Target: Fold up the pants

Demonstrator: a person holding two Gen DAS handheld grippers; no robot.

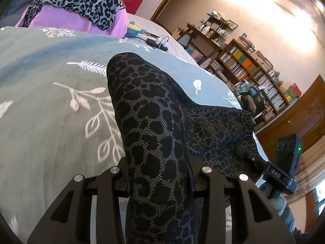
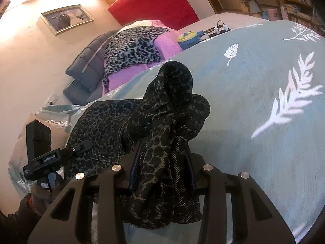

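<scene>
Warm indoor light, blown-out glare on the far wall [image 1: 254,6] in both views, heavy fisheye bending with black vignetted corners, motion smear across the near bedspread [image 2: 274,142], dark patterned pants [image 1: 154,142] dim but sharp, bookshelf [image 1: 254,75] soft at right.

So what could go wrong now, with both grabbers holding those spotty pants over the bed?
1. The left gripper and right gripper each pinch a thick bunch of the pants, so cloth might slip from the jaws.
2. The fabric is bunched and twisted near the right gripper, so the fold may land lumpy on the green bedspread.
3. A swinging leg could reach the charger and cables farther up the bed.
</scene>
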